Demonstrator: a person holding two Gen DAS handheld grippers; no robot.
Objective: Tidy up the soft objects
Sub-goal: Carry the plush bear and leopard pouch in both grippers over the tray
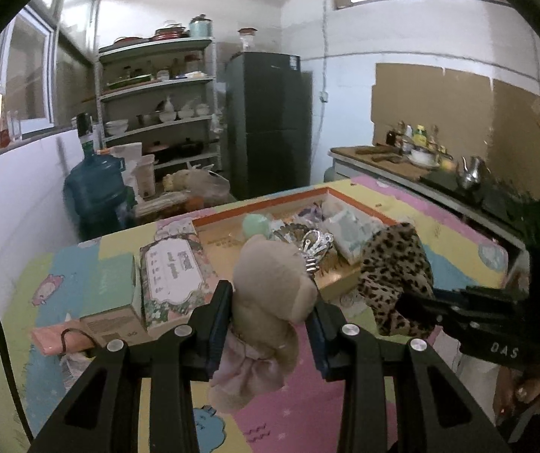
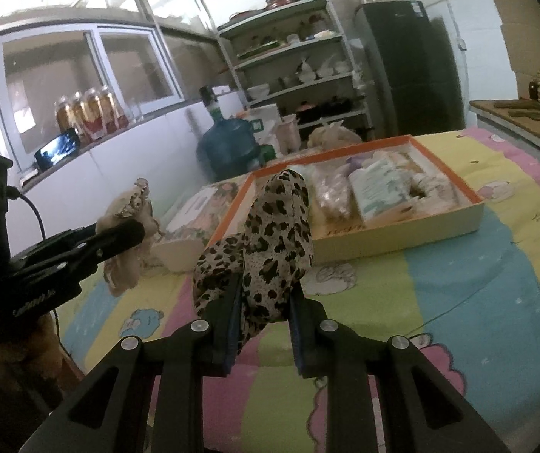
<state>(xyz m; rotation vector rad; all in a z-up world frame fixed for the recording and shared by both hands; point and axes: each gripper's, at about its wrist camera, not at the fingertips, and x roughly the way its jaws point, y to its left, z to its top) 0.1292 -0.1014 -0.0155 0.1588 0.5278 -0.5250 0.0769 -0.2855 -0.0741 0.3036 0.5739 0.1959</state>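
Soft objects: I hold two. A beige plush bear [image 1: 266, 302] is in my left gripper [image 1: 268, 324], and a leopard-print fabric piece [image 2: 270, 241] is in my right gripper [image 2: 264, 324].
Where they are: both are lifted above the pastel play mat [image 2: 459, 302] on the worktop, just short of the near wall of the orange-rimmed tray [image 2: 402, 234].
Key relation: the tray lies ahead of both grippers, beyond the items' far ends. The bear's long axis runs along my left fingers, head toward the tray; the leopard piece likewise points toward the tray from my right.
Nearer arm: I judge the right closer, since the leopard fabric's tip reaches about to the tray's near corner.
Left gripper: clamped on the bear's body, jaws moderately apart around it.
Right gripper: clamped on the leopard fabric's lower end, jaws fairly narrow.
Tray contents: packets and soft bundles already lie inside; free room looks greatest near the left corner.
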